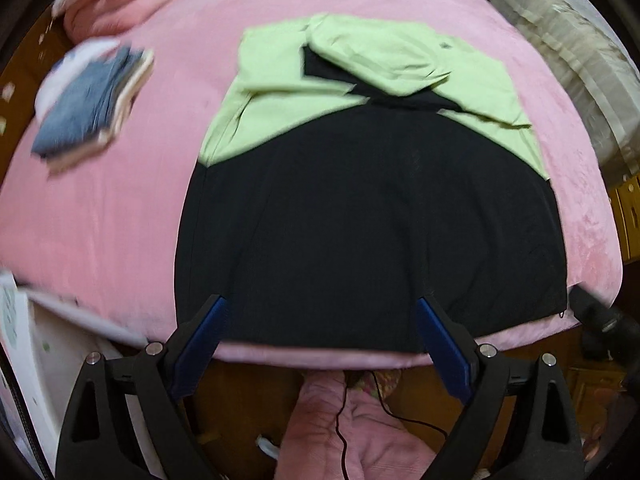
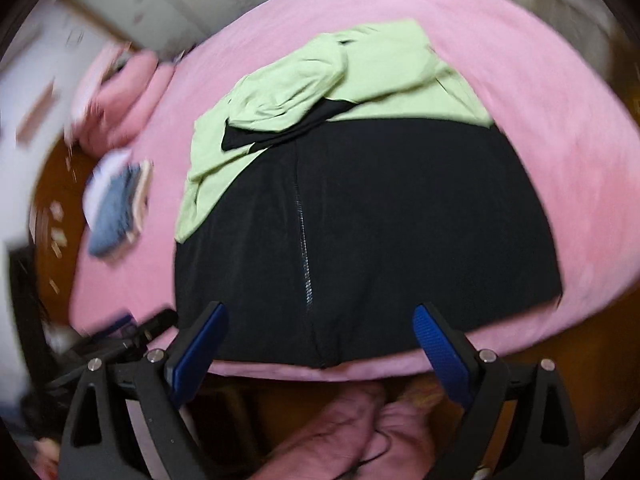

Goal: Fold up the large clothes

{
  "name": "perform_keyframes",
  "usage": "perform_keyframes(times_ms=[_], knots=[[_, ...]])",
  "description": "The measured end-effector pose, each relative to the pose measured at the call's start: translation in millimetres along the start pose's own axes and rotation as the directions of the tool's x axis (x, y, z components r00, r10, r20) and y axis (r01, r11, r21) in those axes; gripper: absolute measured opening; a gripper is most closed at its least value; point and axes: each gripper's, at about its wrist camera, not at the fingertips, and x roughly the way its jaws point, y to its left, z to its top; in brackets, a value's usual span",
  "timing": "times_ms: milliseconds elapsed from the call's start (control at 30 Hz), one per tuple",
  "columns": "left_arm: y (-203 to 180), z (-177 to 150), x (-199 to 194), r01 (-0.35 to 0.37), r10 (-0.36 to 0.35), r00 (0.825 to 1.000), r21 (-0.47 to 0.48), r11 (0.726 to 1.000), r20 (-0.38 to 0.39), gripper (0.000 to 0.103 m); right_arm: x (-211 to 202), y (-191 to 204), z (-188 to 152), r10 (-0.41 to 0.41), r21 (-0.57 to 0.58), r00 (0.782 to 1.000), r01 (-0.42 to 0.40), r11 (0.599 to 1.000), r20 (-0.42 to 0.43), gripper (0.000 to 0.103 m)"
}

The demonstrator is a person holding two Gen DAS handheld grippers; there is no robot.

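A large black and light-green hooded jacket (image 1: 360, 208) lies flat on the pink bed (image 1: 120, 208), hood and green yoke at the far end, black hem at the near edge. In the right wrist view the jacket (image 2: 380, 220) shows a zipper running down its left half. My left gripper (image 1: 322, 304) is open and empty, hovering above the hem. My right gripper (image 2: 320, 312) is open and empty, also above the hem near the zipper's lower end. The left gripper's body (image 2: 132, 336) shows at the lower left of the right wrist view.
A stack of folded clothes with blue denim on top (image 1: 88, 108) lies on the bed's left side; it also shows in the right wrist view (image 2: 118, 208). Pink pillows (image 1: 120, 4) sit at the far left. A pink bundle with a thin cable (image 1: 352, 432) lies on the floor below the bed edge.
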Motion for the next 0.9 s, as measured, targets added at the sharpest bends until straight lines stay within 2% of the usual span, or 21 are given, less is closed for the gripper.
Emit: perform_keyframes(times_ms=[100,233,300,400,500,567,600,767,833,900], knots=[[30,-17,19,0.038,-0.04,0.999,-0.104,0.994,-0.013,0.093,-3,-36,-13,0.036,0.161,0.998,-0.043,0.986,0.047,0.094],[71,-37,43,0.084,-0.094,0.995,-0.269,0.96,-0.024,0.093,0,-83,-28,-0.017,0.321,0.996,-0.012,0.947,0.088,0.094],[92,-43,54,0.068,-0.079,0.997,-0.328,0.942,-0.021,0.093,4,-106,-34,-0.056,0.416,0.995,0.017,0.909,0.082,0.094],[115,-49,66,0.025,-0.035,0.999,-0.365,0.931,-0.02,0.093,8,-136,-40,-0.13,0.511,0.986,0.058,0.858,0.107,0.094],[133,-53,77,-0.015,0.005,1.0,-0.375,0.927,-0.027,0.093,19,-163,-44,-0.192,0.562,0.975,0.095,0.822,0.116,0.094],[149,-57,87,-0.02,0.003,0.999,-0.405,0.914,-0.042,0.093,30,-184,-44,-0.214,0.604,0.968,0.094,0.791,0.13,0.094],[153,-58,89,-0.012,-0.009,0.999,-0.423,0.906,-0.048,0.093,33,-192,-44,-0.218,0.621,0.967,0.09,0.778,0.133,0.093],[179,-70,113,0.12,-0.169,0.985,-0.551,0.826,-0.038,0.093,51,-224,-36,-0.219,0.726,0.965,0.048,0.686,0.143,0.086],[184,-73,123,0.134,-0.193,0.98,-0.583,0.801,-0.04,0.093,54,-230,-36,-0.236,0.761,0.962,0.052,0.647,0.135,0.083],[186,-73,132,0.132,-0.198,0.979,-0.594,0.793,-0.046,0.093,55,-235,-35,-0.244,0.785,0.959,0.037,0.618,0.147,0.08]])
